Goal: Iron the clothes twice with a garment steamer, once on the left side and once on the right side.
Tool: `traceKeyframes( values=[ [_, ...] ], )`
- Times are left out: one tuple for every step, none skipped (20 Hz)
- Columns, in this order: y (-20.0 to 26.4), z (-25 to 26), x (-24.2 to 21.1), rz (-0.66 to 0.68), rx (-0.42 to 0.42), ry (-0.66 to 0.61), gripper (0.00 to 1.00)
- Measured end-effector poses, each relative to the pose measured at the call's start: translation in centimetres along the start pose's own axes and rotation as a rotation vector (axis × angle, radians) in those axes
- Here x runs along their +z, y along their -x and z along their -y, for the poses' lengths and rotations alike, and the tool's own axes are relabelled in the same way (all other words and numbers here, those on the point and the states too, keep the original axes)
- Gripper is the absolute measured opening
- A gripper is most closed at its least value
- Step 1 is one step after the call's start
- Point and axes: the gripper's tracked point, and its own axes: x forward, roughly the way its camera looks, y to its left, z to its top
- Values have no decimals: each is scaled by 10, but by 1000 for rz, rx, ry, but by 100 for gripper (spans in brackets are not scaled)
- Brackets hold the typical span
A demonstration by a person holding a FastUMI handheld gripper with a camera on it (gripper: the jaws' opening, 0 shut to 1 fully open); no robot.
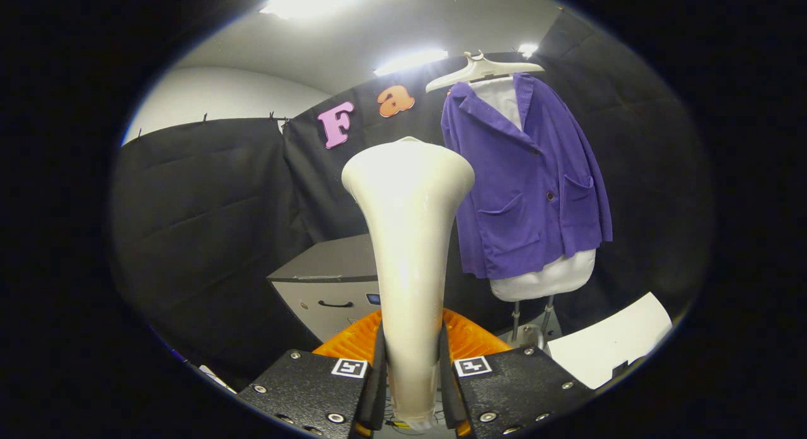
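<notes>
Gripper (410, 369) with both fingers pressed against the handle of a cream garment steamer (408, 237), whose flared head rises ahead of them. Beyond the head and to its right, well apart, a purple corduroy jacket (526, 187) hangs on a white hanger (482, 70) over a white form on a stand. Behind the steamer: grey drawer cabinet (331, 281), orange ribbed object (470, 338), black cloth wall (202, 205)

Garment steamer (408, 237): glossy smooth cream plastic, clamped between both fingers of the hand-held gripper (410, 376). Jacket (526, 193): purple ribbed cloth, matt, corduroy-like. Hanger (482, 70): smooth pale plastic. Cabinet (331, 287): matt grey panels. Ribbed glossy orange plastic piece (470, 341).
</notes>
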Motion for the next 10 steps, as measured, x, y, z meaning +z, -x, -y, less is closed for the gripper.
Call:
traceKeyframes(
  values=[
    [-4, 2, 14, 17, 2, 2, 36],
    [-8, 4, 31, 38, 4, 4, 36],
    [-14, 8, 47, 63, 4, 6, 36],
    [-20, 10, 64, 83, 3, 12, 36],
    [-26, 13, 80, 105, 2, 16, 36],
    [-34, 16, 97, 122, 3, 20, 36],
    [-42, 19, 113, 139, 1, 22, 36],
    [-50, 24, 129, 158, -3, 26, 35],
    [-58, 28, 145, 177, -9, 32, 36],
    [-67, 34, 159, 195, -18, 31, 36]
  ],
)
